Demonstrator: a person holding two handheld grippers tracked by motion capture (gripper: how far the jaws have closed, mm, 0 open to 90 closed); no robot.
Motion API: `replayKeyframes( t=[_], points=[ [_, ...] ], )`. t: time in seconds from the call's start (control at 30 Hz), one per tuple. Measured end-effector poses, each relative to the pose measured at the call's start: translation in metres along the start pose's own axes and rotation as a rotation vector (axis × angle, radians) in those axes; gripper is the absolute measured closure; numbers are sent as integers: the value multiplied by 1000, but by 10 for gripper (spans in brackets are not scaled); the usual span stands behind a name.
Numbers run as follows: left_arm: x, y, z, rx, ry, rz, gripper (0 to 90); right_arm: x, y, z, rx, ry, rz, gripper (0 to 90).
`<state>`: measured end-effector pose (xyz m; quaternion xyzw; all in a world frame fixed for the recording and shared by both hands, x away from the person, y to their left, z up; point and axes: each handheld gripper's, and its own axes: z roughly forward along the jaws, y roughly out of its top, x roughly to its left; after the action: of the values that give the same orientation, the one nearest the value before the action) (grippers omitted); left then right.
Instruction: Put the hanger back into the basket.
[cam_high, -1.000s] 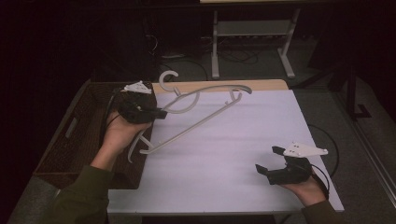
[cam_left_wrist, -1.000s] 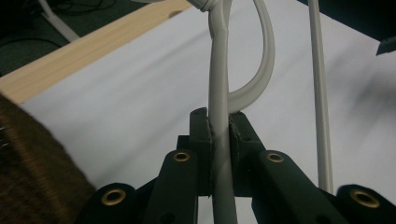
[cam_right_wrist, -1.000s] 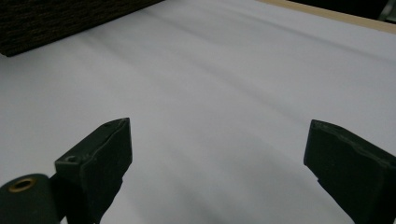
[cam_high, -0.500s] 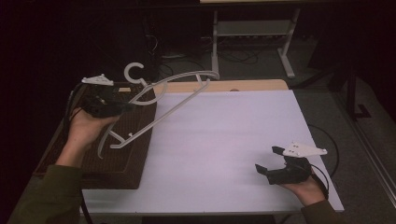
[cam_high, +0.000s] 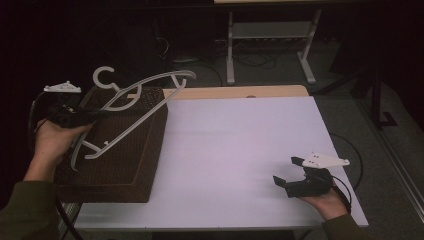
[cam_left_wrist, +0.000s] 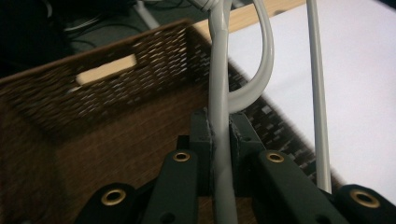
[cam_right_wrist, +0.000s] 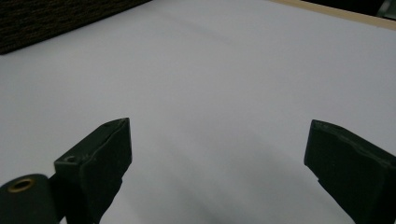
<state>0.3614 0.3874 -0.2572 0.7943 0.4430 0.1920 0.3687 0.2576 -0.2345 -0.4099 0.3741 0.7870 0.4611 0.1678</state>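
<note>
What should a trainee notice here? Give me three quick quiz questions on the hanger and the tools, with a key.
1. True or false: the left tool is shut on the hanger.
2. The hanger hangs above: A) the basket, B) the bare table, C) the floor.
3. Fill in: the right tool rests over the table with its jaws ____.

Key: 1 true; 2 A; 3 open.
</note>
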Motion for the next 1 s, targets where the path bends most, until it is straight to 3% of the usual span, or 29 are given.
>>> replayKeyframes(
  t=[0.3,0.47,0.8,1.0],
  points=[
    [34,-26,-17,21,86,-26,827,0,0,0,2,-4,10,72],
    [49,-39,-21,40,112,-47,828,0,-1,1,2,-6,11,71],
    [64,-54,-25,78,158,-65,827,-1,-1,1,1,-10,9,72],
    [65,-58,-18,119,168,-48,827,-1,-1,1,1,-11,8,72]
  ],
)
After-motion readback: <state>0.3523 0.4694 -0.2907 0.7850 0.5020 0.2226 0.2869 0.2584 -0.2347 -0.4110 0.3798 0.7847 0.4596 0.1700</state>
